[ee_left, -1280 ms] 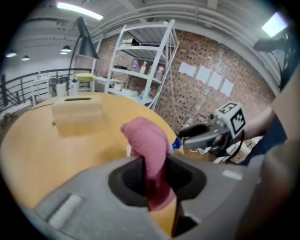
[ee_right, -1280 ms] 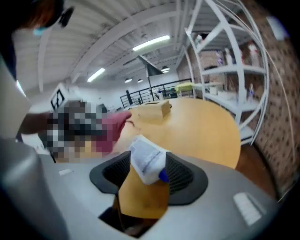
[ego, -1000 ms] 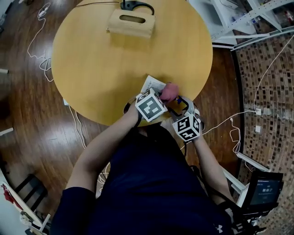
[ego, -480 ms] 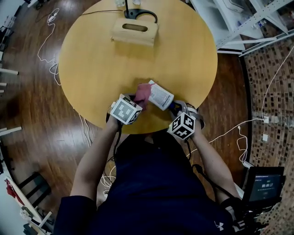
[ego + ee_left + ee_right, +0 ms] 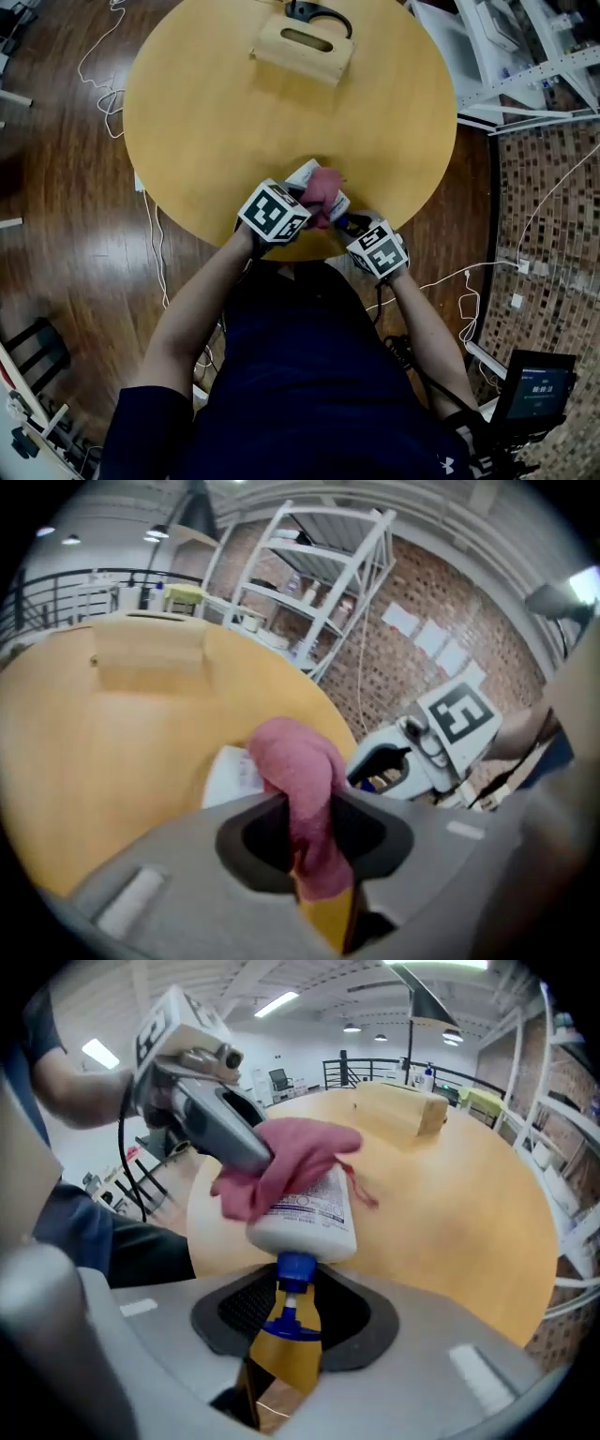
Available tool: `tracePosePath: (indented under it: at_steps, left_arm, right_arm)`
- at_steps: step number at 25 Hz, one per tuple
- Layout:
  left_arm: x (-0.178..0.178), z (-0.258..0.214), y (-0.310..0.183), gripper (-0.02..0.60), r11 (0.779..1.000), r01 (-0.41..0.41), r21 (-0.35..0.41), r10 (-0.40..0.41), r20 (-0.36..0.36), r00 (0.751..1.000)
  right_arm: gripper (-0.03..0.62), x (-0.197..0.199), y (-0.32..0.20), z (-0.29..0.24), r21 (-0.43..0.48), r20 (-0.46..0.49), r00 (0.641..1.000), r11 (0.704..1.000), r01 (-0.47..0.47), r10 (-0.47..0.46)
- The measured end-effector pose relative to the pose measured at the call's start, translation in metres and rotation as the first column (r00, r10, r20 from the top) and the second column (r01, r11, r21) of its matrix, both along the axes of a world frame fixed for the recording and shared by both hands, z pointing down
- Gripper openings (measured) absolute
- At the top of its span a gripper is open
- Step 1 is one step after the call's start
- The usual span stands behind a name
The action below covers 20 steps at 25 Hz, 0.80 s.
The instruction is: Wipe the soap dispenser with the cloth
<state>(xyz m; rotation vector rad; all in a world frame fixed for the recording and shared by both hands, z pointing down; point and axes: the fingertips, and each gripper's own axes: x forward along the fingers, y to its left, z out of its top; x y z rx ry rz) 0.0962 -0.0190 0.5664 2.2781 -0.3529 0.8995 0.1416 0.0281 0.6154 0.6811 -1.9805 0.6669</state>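
The soap dispenser [image 5: 305,1213], a white bottle with a blue pump [image 5: 295,1269], lies tilted over the near edge of the round table [image 5: 216,112]. My right gripper [image 5: 286,1307] is shut on its pump neck; its jaws have just been closing. From the head view the bottle [image 5: 305,175] shows between the two marker cubes. My left gripper [image 5: 309,808] is shut on a pink cloth [image 5: 295,761], which is bunched between its jaws. The cloth [image 5: 291,1162] rests draped over the bottle's upper side. In the head view the cloth [image 5: 325,187] sits just right of my left gripper [image 5: 298,202].
A wooden box [image 5: 302,42] with a slot stands at the table's far edge, with a black cable behind it. White metal shelving [image 5: 506,37] stands to the right of the table. Cables [image 5: 103,56] trail on the wooden floor around it.
My left gripper has carried the cloth from the bottle's left end to the right, onto the bottle. The right gripper has sunk a little with the bottle.
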Motion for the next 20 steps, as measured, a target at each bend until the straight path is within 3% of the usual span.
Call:
tracePosePath:
  at_steps: [2, 5, 7, 9, 11, 13, 15, 16, 18, 20]
  left_arm:
    - [-0.032, -0.002, -0.024, 0.098, 0.996, 0.086, 0.014, -0.086, -0.012, 0.996]
    - [-0.07, 0.005, -0.049, 0.098, 0.983, 0.175, 0.061, -0.178, 0.031, 0.984]
    - [-0.091, 0.005, -0.058, 0.094, 0.972, 0.2, 0.121, -0.21, 0.079, 0.974]
    - [-0.093, -0.012, -0.047, 0.094, 0.973, 0.141, 0.185, -0.153, 0.056, 0.987]
    - [-0.069, -0.034, -0.014, 0.094, 0.967, -0.023, 0.255, 0.026, -0.006, 1.0]
    - [-0.035, -0.047, 0.028, 0.094, 0.917, -0.23, 0.325, 0.253, -0.031, 0.967]
    - [-0.011, -0.049, 0.052, 0.095, 0.861, -0.352, 0.367, 0.386, -0.021, 0.922]
    - [-0.005, -0.047, 0.055, 0.095, 0.849, -0.369, 0.377, 0.406, -0.02, 0.914]
    - [0.002, -0.042, 0.047, 0.097, 0.851, -0.358, 0.383, 0.397, -0.025, 0.917]
    - [0.005, -0.033, 0.026, 0.097, 0.864, -0.325, 0.383, 0.356, -0.011, 0.934]
  right_arm:
    - [0.132, -0.002, 0.005, 0.0, -0.034, 0.041, 0.998, 0.999, -0.041, 0.042]
    - [0.133, -0.003, 0.01, -0.003, -0.113, 0.122, 0.985, 0.988, -0.106, 0.119]
    - [0.133, -0.008, 0.01, -0.013, -0.226, 0.226, 0.948, 0.958, -0.174, 0.226]
    - [0.132, -0.017, 0.015, -0.024, -0.352, 0.326, 0.886, 0.912, -0.211, 0.331]
    - [0.133, -0.026, 0.023, -0.034, -0.477, 0.405, 0.811, 0.854, -0.206, 0.422]
    - [0.133, -0.033, 0.029, -0.039, -0.603, 0.463, 0.709, 0.775, -0.187, 0.532]
    - [0.132, -0.035, 0.029, -0.04, -0.719, 0.483, 0.572, 0.673, -0.173, 0.663]
    - [0.132, -0.036, 0.028, -0.041, -0.764, 0.481, 0.501, 0.625, -0.164, 0.72]
    - [0.132, -0.034, 0.027, -0.042, -0.816, 0.468, 0.386, 0.556, -0.155, 0.795]
    - [0.132, -0.028, 0.026, -0.041, -0.83, 0.468, 0.315, 0.533, -0.162, 0.825]
